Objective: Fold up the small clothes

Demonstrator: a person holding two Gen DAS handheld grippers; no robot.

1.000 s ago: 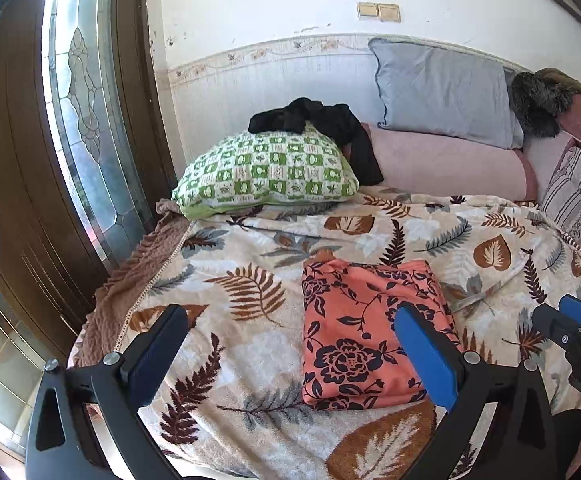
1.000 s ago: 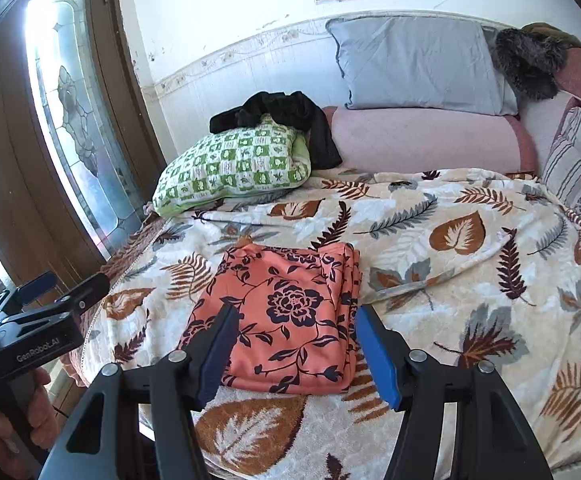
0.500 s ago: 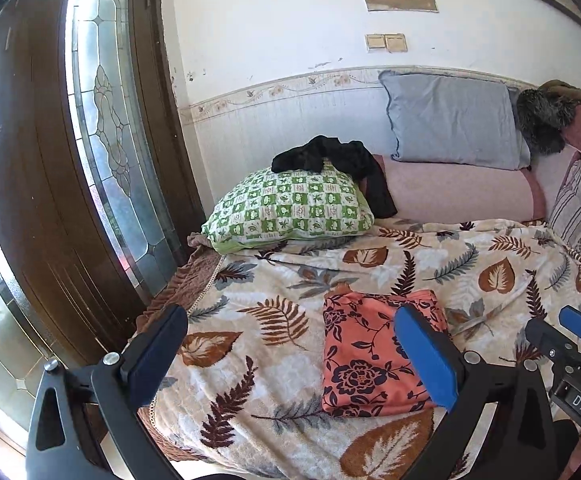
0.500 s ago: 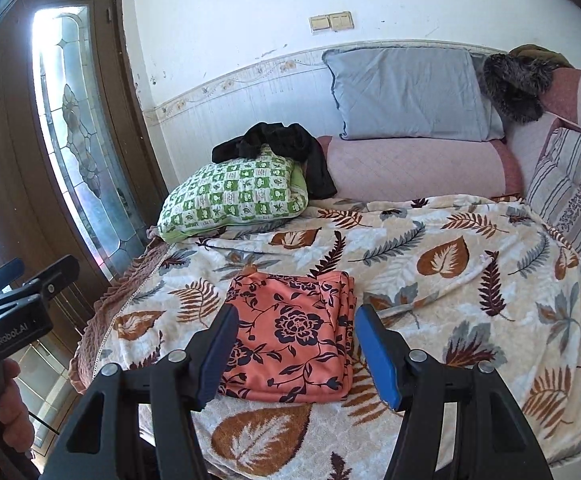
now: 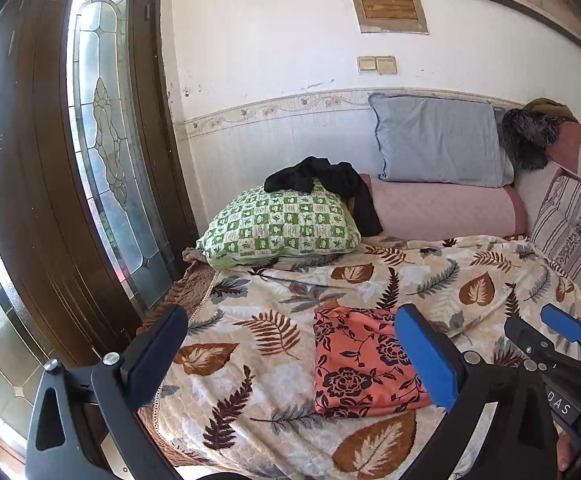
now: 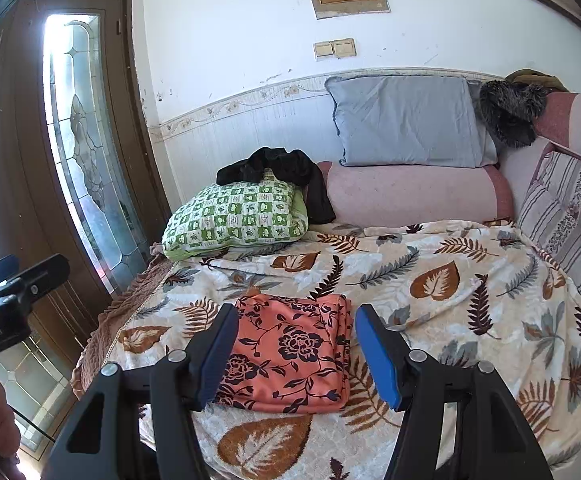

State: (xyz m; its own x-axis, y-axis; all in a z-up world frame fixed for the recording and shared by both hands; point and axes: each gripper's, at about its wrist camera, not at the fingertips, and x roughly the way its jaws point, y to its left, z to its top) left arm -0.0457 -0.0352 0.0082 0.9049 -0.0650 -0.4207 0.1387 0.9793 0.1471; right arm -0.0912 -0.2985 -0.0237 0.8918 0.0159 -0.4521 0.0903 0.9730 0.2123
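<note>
Both pulled back and higher than a second ago, left gripper (image 5: 292,354) and right gripper (image 6: 296,350) released and empty, folded garment (image 6: 290,354) flat on bedspread (image 6: 470,292): fold apparently finished.

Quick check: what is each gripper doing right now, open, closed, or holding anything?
Left gripper: open, holding nothing.
Right gripper: open, holding nothing; the folded orange floral cloth lies on the bed beyond its fingers.
</note>
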